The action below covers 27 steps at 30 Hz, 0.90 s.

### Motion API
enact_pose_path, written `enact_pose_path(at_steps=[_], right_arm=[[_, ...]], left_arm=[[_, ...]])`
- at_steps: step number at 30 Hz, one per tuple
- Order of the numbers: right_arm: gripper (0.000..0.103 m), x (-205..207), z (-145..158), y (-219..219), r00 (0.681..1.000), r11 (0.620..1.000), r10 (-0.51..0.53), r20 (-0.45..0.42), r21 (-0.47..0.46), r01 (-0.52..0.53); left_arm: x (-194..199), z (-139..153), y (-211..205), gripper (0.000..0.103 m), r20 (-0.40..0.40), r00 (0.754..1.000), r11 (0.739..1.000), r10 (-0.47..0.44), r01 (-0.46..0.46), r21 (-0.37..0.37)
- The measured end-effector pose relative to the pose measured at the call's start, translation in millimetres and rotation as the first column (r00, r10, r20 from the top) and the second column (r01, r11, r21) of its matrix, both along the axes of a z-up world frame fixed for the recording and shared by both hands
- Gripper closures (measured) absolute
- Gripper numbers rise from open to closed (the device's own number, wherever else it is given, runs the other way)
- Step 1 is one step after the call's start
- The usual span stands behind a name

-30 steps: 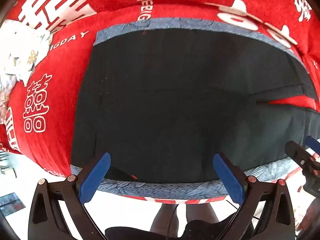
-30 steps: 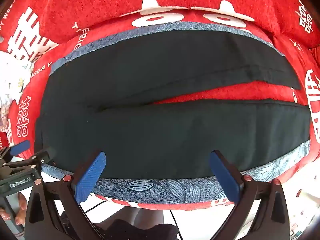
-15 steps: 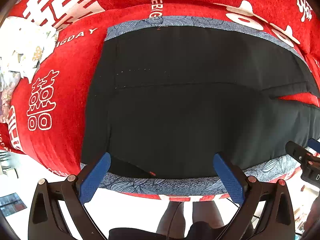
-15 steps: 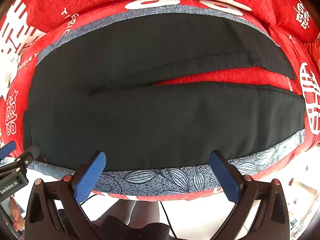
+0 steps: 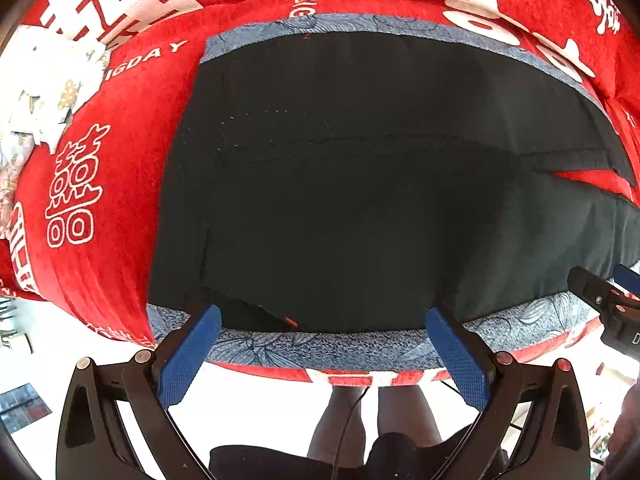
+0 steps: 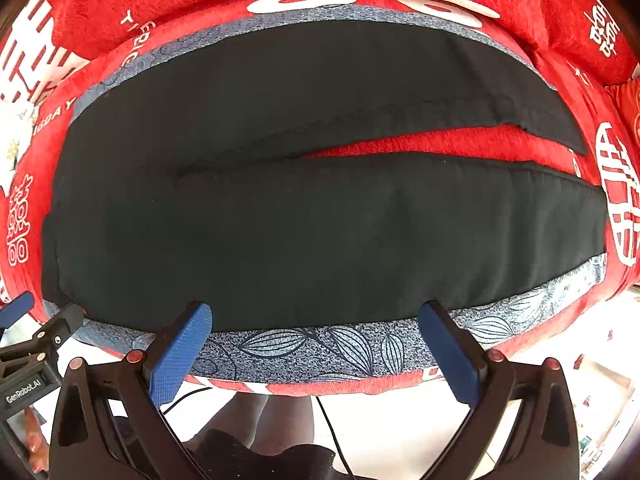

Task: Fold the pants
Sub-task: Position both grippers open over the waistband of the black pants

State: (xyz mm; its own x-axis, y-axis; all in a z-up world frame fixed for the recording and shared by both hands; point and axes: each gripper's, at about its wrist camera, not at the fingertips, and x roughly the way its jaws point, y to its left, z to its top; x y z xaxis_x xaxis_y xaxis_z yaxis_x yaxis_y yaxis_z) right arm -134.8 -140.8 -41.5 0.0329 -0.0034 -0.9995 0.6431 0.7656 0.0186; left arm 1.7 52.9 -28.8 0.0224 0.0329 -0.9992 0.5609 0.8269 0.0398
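Left wrist view: left gripper (image 5: pixel 320 322) hung wide, empty, at the near waist edge of the black pants (image 5: pixel 360 200) lying flat on the red sofa (image 5: pixel 100 168); right wrist view: right gripper (image 6: pixel 314 318) likewise wide over the near leg, apparently for a paired lift.

Both wrist views look forward and down from the near edge, close in, over the black pants (image 5: pixel 360 200) (image 6: pixel 320 220) on the red cover (image 5: pixel 112 184) (image 6: pixel 500 4), left view at the waistband end, right view mid-leg, each catching the other claw at its margin.
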Motion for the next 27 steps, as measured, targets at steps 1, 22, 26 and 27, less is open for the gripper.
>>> enact_pose_path(at_steps=[1,22,26,27], right_arm=[[0.0,-0.7,0.3,0.5,1.0,1.0,-0.002,0.001,0.001,0.002],[0.0,-2.6,1.7,-0.7,1.0,1.0,0.009,0.018,0.006,-0.009],[0.0,-1.7,2.5,0.9,1.0,1.0,0.012,0.018,0.002,-0.012],[0.0,-1.8,2.7,1.5,1.0,1.0,0.011,0.019,0.002,-0.011]], left_arm=[[-0.9,0.2,-0.4,0.0,0.0,1.0,1.0,-0.001,0.001,0.004],[-5.1,-4.4,3.7,0.0,-0.005,1.0,0.999,0.015,-0.015,0.031],[-6.3,-4.9,5.6,0.0,-0.004,1.0,0.999,0.02,-0.02,0.031],[-6.3,-5.3,7.1,0.0,-0.005,1.0,0.999,0.022,-0.021,0.033]])
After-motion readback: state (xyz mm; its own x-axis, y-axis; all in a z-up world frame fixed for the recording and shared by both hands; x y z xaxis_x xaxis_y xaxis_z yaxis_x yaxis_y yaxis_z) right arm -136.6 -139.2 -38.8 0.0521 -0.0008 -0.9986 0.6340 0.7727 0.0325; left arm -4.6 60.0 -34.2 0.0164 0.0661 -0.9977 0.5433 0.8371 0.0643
